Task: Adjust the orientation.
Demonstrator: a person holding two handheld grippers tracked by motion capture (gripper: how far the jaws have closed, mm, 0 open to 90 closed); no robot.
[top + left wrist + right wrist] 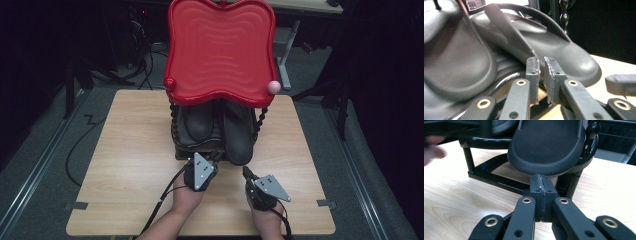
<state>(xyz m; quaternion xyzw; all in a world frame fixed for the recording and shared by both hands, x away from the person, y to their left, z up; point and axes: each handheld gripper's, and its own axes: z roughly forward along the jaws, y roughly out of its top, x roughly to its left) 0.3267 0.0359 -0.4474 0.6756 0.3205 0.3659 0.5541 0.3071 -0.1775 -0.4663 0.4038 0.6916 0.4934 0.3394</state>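
So from the high view there's a wooden worktop (pixel 125 150) with a black rack (pixel 180 145) standing on it, a big red wavy tray (pixel 220 47) on top and two dark shoes underneath. The left hand-held gripper (pixel 216 157) sits right at the rack's front edge, just beside the heel of the right shoe (pixel 238 137), which pokes out past the rack. The left shoe (pixel 197 122) sits farther back. The right hand-held gripper (pixel 247 173) is on the worktop a bit short of that heel.

Left gripper view: the left hand-held gripper (pixel 541 62) has its pads a narrow slit apart, nothing between them, with a shoe strap (pixel 506 32) just ahead.

Right gripper view: the right hand-held gripper (pixel 541 180) is pressed fully together, empty, just below the shoe sole (pixel 546 145).
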